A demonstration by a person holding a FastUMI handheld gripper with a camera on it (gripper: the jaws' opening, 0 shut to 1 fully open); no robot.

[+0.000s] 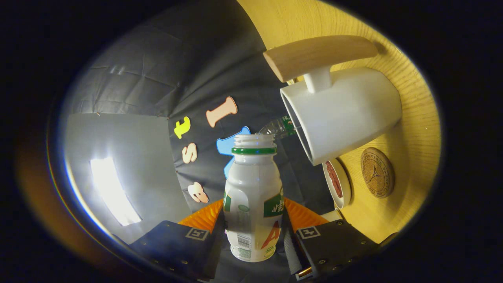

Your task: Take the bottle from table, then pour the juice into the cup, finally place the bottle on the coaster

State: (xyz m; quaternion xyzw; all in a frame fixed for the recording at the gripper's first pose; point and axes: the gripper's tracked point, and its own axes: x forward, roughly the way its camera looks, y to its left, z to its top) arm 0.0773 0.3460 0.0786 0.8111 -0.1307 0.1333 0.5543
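Observation:
A small white bottle (253, 196) with a green neck ring and an open mouth stands between my fingers, and my gripper (253, 230) is shut on it, both pads pressing its sides. The whole view is rolled sideways, so the bottle is tipped over relative to the table. The white cup (346, 118) with a wooden handle (318, 55) sits on the wooden table (412, 129), just ahead and to the side of the bottle's mouth. A round cork coaster (377, 172) lies on the table beside the cup.
A small white dish (338, 181) with something reddish in it lies between the cup and my fingers. A clear plastic bottle (277, 127) pokes out behind the cup's rim. The dark cloth wall and a bright light panel (112, 190) are behind.

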